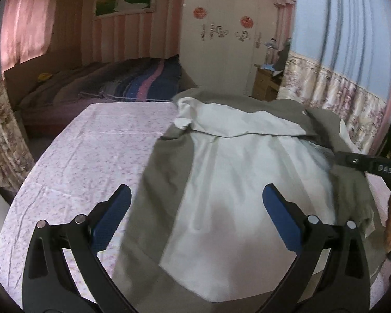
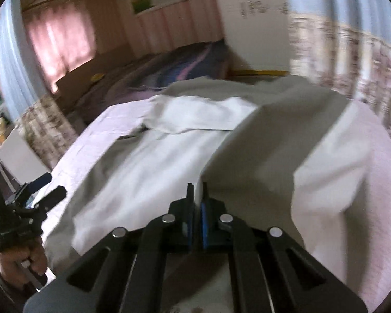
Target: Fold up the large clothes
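Bedsheet in pale pink floral cotton (image 1: 73,151) lies bare from nine to eleven o'clock of the large grey-green jacket with white lining (image 1: 237,172), which sprawls lining-up across the bed's right half. Left gripper (image 1: 196,214) hangs above the jacket's near hem, blue pads (image 1: 109,221) spread wide, nothing between them. Right gripper (image 2: 197,203) is clamped tight on a raised grey fold at the jacket's three o'clock edge.

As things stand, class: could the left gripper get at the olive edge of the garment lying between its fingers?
Probably yes. The left gripper is open above the garment's olive edge, with nothing between them; the right gripper grips the opposite side, well clear.
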Demonstrator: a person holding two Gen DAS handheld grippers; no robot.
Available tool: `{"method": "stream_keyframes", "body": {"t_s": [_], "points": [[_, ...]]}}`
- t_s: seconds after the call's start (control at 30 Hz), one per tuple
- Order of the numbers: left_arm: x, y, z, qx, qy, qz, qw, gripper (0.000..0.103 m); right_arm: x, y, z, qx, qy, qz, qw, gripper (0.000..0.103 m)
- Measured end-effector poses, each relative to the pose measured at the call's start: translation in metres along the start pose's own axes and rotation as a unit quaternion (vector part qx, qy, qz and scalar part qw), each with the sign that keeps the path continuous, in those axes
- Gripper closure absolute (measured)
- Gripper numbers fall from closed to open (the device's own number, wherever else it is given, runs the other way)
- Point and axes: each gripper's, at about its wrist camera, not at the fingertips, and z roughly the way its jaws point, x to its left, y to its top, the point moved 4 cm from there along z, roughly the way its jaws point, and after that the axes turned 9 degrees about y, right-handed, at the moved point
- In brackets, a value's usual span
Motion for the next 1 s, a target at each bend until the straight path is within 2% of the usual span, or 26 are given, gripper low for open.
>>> {"method": "stream_keyframes", "body": {"t_s": [0.03,0.1,0.17,0.2,0.3,0.4,0.57,0.73,0.8,0.87,0.97,1.0], "points": [[0.004,0.000,0.001,0.002,0.003,-0.004,1.0000,0.003,0.006,0.002,0.010,0.000,0.016,0.002,1.000,0.097],[0.011,-0.002,0.002,0.009,0.009,-0.012,0.9999,0.003,0.011,0.004,0.021,-0.002,0.019,0.003,1.000,0.081],[0.012,-0.006,0.003,0.017,0.008,-0.014,0.9997,0.003,0.008,0.004,0.021,-0.011,0.003,0.011,1.000,0.029],[0.011,-0.009,0.004,0.023,0.005,-0.015,0.9996,0.003,0.006,0.005,0.016,-0.024,0.003,0.011,1.000,0.024],[-0.001,-0.018,0.004,0.034,-0.010,-0.014,0.9993,0.003,-0.008,0.002,-0.008,-0.048,-0.003,0.010,0.999,0.023],[-0.020,-0.028,0.007,0.053,-0.034,-0.015,0.9979,0.003,-0.043,-0.004,-0.040,-0.075,-0.055,0.012,0.996,0.021],[-0.071,-0.041,0.013,0.086,-0.092,-0.018,0.9919,0.003,-0.108,-0.024,-0.073,-0.081,-0.103,0.054,0.990,0.021],[-0.117,-0.047,0.034,0.108,-0.093,0.003,0.9898,0.003,-0.138,-0.043,-0.086,-0.076,-0.116,0.074,0.988,0.021],[-0.129,-0.050,0.051,0.135,-0.097,-0.009,0.9861,0.003,-0.144,-0.046,-0.085,-0.072,-0.117,0.072,0.988,0.021],[-0.138,-0.048,0.060,0.137,-0.110,-0.014,0.9843,0.004,-0.148,-0.048,-0.086,-0.066,-0.118,0.067,0.989,0.021],[-0.144,-0.040,0.068,0.129,-0.107,-0.003,0.9859,0.040,-0.151,-0.045,-0.083,-0.059,-0.124,0.059,0.989,0.020],[-0.143,-0.034,0.069,0.121,-0.103,0.007,0.9873,0.072,-0.151,-0.044,-0.083,-0.059,-0.128,0.055,0.988,0.019]]}}
